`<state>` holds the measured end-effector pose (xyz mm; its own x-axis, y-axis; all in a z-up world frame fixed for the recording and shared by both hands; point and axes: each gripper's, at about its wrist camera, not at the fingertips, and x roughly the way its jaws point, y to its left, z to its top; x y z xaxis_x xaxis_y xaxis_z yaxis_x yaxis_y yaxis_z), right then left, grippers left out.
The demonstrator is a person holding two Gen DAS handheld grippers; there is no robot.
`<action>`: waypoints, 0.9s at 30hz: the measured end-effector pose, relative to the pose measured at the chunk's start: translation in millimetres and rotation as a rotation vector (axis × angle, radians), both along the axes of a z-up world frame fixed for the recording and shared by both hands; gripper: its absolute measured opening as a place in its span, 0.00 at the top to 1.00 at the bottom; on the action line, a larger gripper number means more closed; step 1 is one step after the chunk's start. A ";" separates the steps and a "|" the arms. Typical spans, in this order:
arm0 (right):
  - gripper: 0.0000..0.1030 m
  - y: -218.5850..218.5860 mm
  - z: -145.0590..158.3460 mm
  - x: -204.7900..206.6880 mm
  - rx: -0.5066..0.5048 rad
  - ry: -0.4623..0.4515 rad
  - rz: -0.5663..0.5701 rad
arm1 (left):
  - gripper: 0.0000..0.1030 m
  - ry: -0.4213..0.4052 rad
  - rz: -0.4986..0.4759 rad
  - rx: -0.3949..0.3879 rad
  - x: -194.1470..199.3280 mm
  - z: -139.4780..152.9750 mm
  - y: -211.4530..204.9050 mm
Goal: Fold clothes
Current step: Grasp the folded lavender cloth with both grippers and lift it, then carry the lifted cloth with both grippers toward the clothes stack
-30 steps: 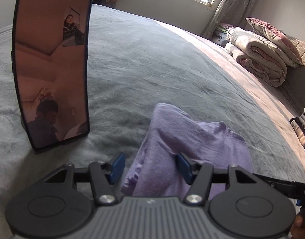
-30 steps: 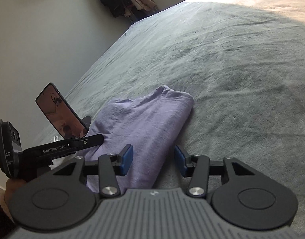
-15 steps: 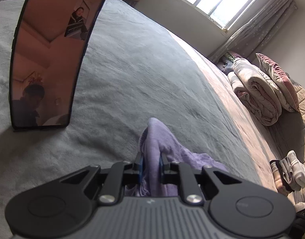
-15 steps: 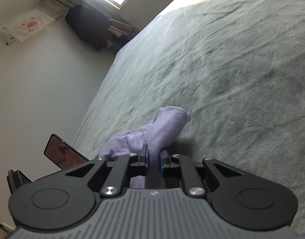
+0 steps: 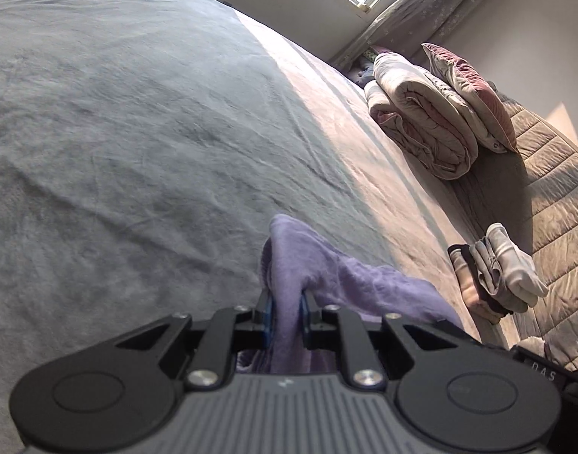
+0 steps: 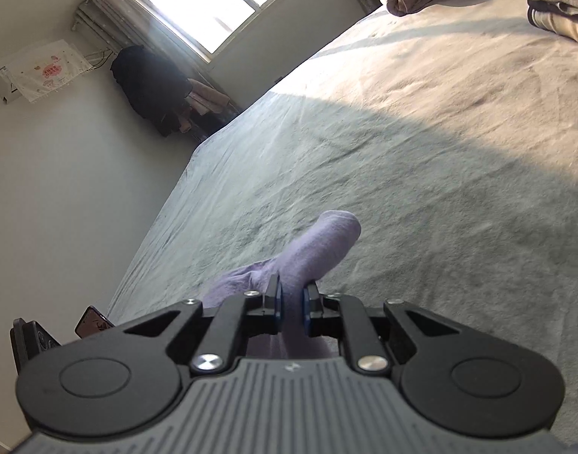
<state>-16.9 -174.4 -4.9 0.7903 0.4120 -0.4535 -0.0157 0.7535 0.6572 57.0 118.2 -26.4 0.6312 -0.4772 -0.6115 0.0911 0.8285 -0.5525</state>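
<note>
Lilac knit garment (image 5: 319, 276) lifted off the grey bed (image 5: 137, 132), pinched at one edge by left gripper (image 5: 285, 312), at the other by right gripper (image 6: 292, 304); probably spread between both for a clean fold.

Each camera sits just behind its own tongs, looking forward along the fingers and down, close over the grey bed cover (image 5: 137, 151). The left view faces the folded quilt (image 5: 421, 125) ahead and right of its tongs; the right view faces the window (image 6: 205, 3) ahead and left. Both share the purple garment (image 5: 326, 272) and the cover.
</note>
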 end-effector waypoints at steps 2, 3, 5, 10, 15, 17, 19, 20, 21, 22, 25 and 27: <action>0.87 -19.6 3.8 -4.1 -0.022 -0.001 -0.019 | 0.86 0.009 -0.027 -0.010 2.5 -1.5 -22.4; 0.87 -29.1 5.6 -6.0 -0.032 -0.001 -0.029 | 0.87 0.017 -0.044 -0.015 2.6 -2.5 -33.9; 0.87 -46.3 7.0 -9.2 -0.055 0.006 -0.046 | 0.87 0.028 -0.071 -0.021 1.1 -5.3 -52.2; 0.87 -80.6 -3.7 -9.0 -0.078 0.031 -0.062 | 0.87 0.019 -0.117 -0.009 7.9 -19.6 -82.9; 0.80 -105.5 -32.9 -4.3 -0.039 0.128 -0.074 | 0.71 0.058 -0.114 0.025 22.3 -35.0 -87.2; 0.79 -116.7 -43.7 -3.9 0.012 0.152 -0.081 | 0.59 0.056 -0.132 0.022 25.1 -36.3 -86.3; 0.60 -125.8 -52.6 -4.1 0.072 0.160 -0.093 | 0.57 0.059 -0.148 0.020 28.4 -38.1 -86.4; 0.57 -129.3 -56.4 -4.7 0.101 0.159 -0.099 | 0.57 0.061 -0.156 0.019 30.1 -39.1 -86.5; 0.57 -131.9 -59.8 -4.5 0.128 0.158 -0.103 | 0.56 0.064 -0.159 0.012 32.2 -40.8 -86.5; 0.57 -134.1 -63.0 -4.0 0.156 0.156 -0.106 | 0.56 0.067 -0.158 -0.003 34.6 -42.6 -86.2; 0.57 -135.3 -69.7 -0.8 0.193 0.145 -0.111 | 0.55 0.076 -0.150 -0.053 40.8 -47.8 -86.0; 0.57 -131.9 -70.6 1.6 0.182 0.133 -0.105 | 0.56 0.080 -0.147 -0.087 43.3 -51.5 -86.5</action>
